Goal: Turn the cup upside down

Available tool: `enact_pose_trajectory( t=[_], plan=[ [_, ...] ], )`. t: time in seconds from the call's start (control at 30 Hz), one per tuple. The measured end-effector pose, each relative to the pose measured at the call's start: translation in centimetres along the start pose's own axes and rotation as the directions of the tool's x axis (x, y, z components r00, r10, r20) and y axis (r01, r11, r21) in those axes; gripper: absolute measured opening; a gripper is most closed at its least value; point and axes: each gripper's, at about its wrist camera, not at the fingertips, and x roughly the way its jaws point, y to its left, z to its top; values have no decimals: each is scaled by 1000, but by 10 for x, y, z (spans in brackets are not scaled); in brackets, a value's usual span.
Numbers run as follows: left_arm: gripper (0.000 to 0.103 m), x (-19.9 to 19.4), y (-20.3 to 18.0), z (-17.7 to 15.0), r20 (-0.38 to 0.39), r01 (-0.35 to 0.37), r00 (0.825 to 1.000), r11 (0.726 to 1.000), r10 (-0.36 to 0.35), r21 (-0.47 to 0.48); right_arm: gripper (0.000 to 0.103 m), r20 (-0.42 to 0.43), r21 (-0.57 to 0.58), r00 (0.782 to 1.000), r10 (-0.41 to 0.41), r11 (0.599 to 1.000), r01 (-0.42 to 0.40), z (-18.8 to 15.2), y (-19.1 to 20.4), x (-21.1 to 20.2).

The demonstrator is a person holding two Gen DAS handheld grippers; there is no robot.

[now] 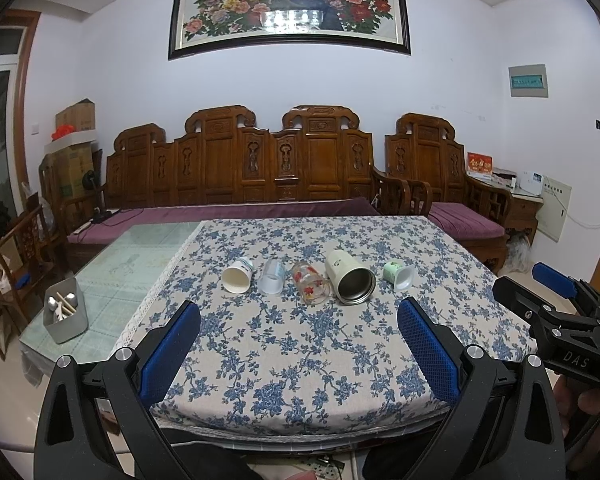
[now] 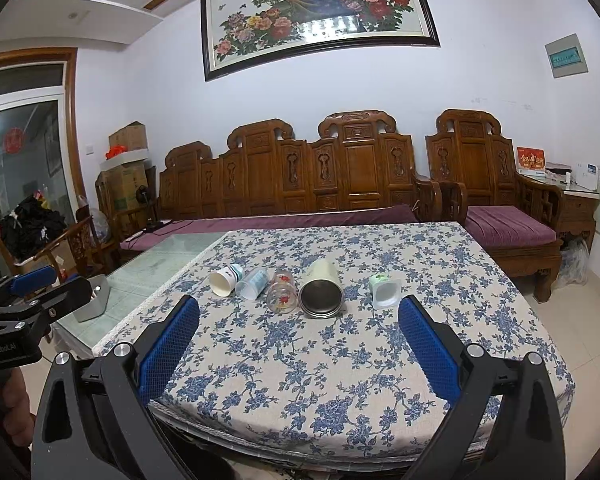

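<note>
Five cups lie on their sides in a row across the middle of a surface point(image 1: 300, 360) covered by a blue floral cloth, mouths facing the near edge. From the left edge: a white paper cup point(image 1: 238, 276), a clear plastic cup point(image 1: 272, 278), a glass with red flowers point(image 1: 309, 287), a cream steel-lined tumbler point(image 1: 350, 278), and a small green cup point(image 1: 399, 275). The left tool point(image 1: 298, 354) and right tool point(image 2: 298, 354) hover at the near edge, both spread wide and empty.

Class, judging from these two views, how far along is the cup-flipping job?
Done: nothing; all five cups, from the paper cup to the steel tumbler, lie on their sides. In hand: nothing; left gripper and right gripper hover open. Left: every flip.
</note>
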Motion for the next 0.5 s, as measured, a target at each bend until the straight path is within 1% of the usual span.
enact_pose_trajectory(
  t=[0.5],
  plan=[
    [95, 0, -2, -1, -7, 0, 1000, 1000, 0, 4, 100, -10, 12, 1000, 2, 1000, -2, 0, -2, 1]
  ],
)
